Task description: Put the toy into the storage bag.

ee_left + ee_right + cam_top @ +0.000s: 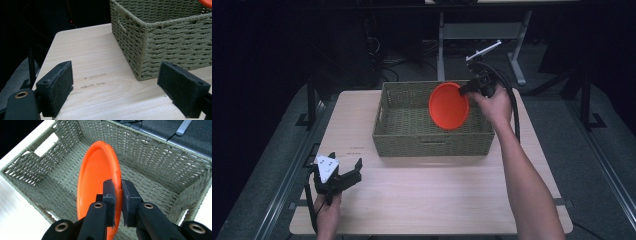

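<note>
A dim room: grey floor [562,125] and a metal-legged desk [482,30] behind.

Orange plate [206,2] cropped at frame corner

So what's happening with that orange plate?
A person is holding a pair of tongs in each hand. The right tongs are shut on the rim of the orange plate, holding it on edge over the woven basket, as if to put it in. The left tongs are open with nothing in them, near the front left corner of the wooden table.
</note>
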